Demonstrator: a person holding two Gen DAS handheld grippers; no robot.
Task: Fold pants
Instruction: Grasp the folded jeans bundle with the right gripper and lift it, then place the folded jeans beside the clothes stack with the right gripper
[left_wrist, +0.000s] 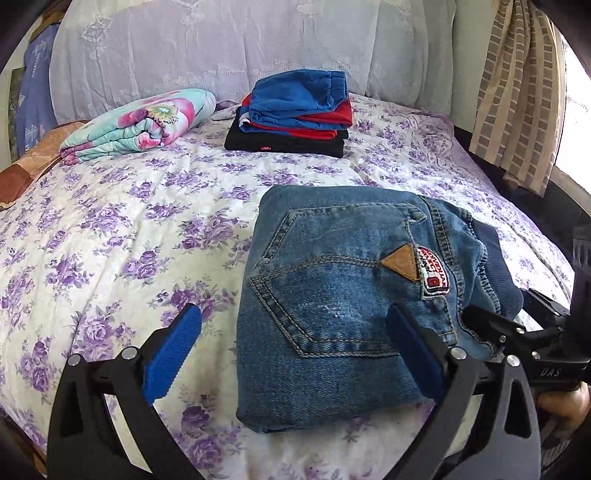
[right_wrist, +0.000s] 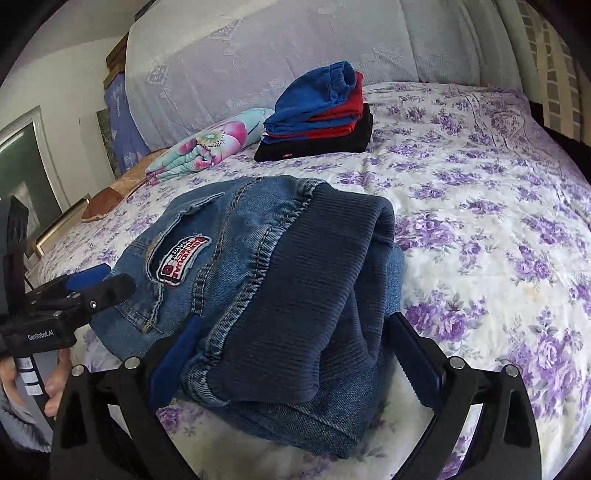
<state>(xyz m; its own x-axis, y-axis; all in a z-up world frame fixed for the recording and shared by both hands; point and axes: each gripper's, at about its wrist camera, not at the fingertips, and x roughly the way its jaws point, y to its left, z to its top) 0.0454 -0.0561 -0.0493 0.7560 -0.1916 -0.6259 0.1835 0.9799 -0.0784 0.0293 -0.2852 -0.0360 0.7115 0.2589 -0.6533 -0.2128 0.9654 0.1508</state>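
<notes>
**Folded jeans down on bed, both grippers wide, bundle could spring open**

Jeans (left_wrist: 343, 295) folded into compact bundle, lying on flowered bedspread (left_wrist: 129, 221) near front edge. Back pocket and red patch (left_wrist: 436, 273) facing up; ribbed waistband (right_wrist: 314, 295) draped over top at right end.

Left gripper (left_wrist: 295, 354) spread wide, gripping nothing. One blue pad over bare bedspread, other pad over denim near pocket; contact with cloth not clear. Right gripper (right_wrist: 295, 354) also at full spread, nothing clamped. Waistband end sits between its pads, no squeeze visible.

Further back: stack of folded clothes (left_wrist: 291, 114), blue on red on black, beside rolled floral blanket (left_wrist: 140, 125). Likely destination for jeans, only a guess.

Risks from here:
- Waistband thick and springy, sitting loose on top. Could flop back and undo last fold once nothing presses on it.
- Pads close to denim. Pulling away at a slant could snag a layer and drag fold open.
- Lifting bundle by one end only: layers likely to slide apart, lower legs dropping out.
- Pinching top layer alone instead of full thickness: same result.
- Bundle near bed edge, soft surface. Sideways nudge could tip it off.
- Stack already three high and uneven. Heavy denim on top could topple it.

Task nearly done judging by shape; tidy transfer remaining, if any.
</notes>
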